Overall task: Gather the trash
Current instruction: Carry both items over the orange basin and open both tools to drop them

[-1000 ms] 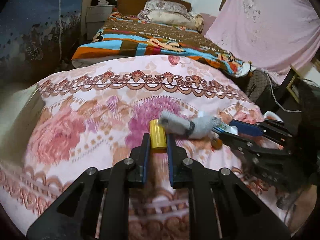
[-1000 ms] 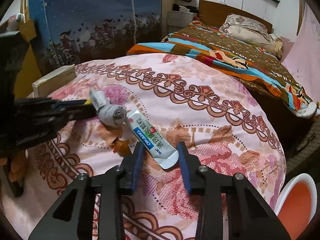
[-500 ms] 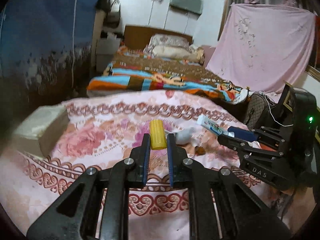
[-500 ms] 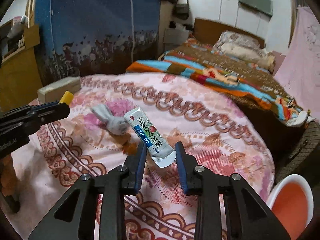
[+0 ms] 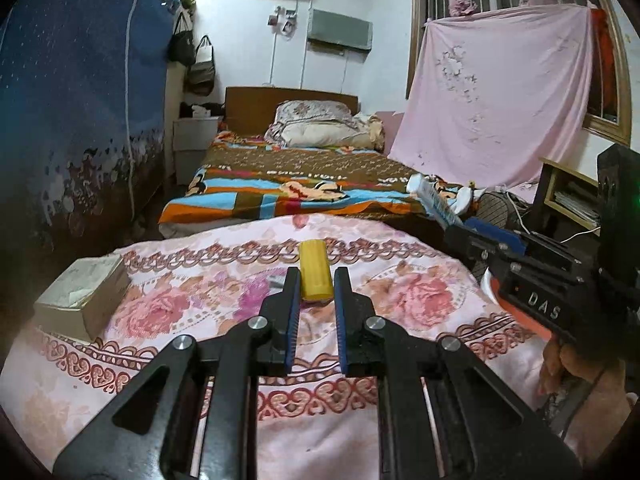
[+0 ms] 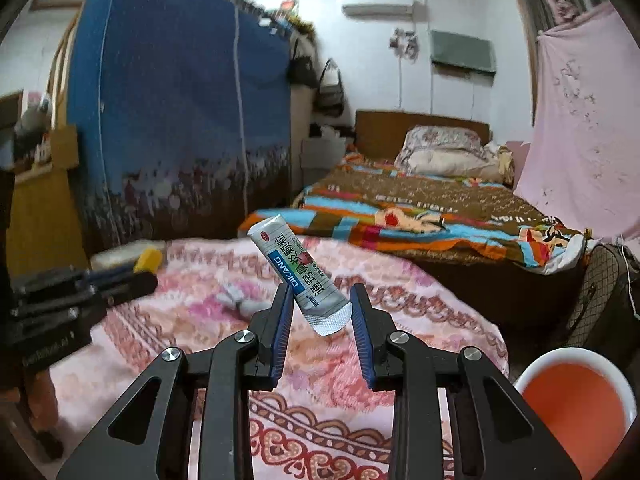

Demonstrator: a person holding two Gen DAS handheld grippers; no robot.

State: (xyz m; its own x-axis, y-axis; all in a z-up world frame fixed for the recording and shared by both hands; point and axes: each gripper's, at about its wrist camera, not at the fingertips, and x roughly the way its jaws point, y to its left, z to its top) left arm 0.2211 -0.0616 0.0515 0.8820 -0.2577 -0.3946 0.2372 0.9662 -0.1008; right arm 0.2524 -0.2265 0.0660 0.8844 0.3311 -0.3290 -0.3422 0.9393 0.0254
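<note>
Now mid-carry, left gripper (image 5: 316,292) clenched on yellow ribbed plastic cylinder (image 5: 315,273), right gripper (image 6: 320,312) grasping white crimped toothpaste tube (image 6: 298,272), both clear above pink floral surface (image 6: 420,312); next, probably over white-rimmed orange bin (image 6: 576,396), then release.

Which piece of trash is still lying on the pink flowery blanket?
The grey rolled-up wad. It lies on the blanket, held by nothing. The yellow tube is up in the left gripper, and the white toothpaste tube is in the right gripper.
</note>
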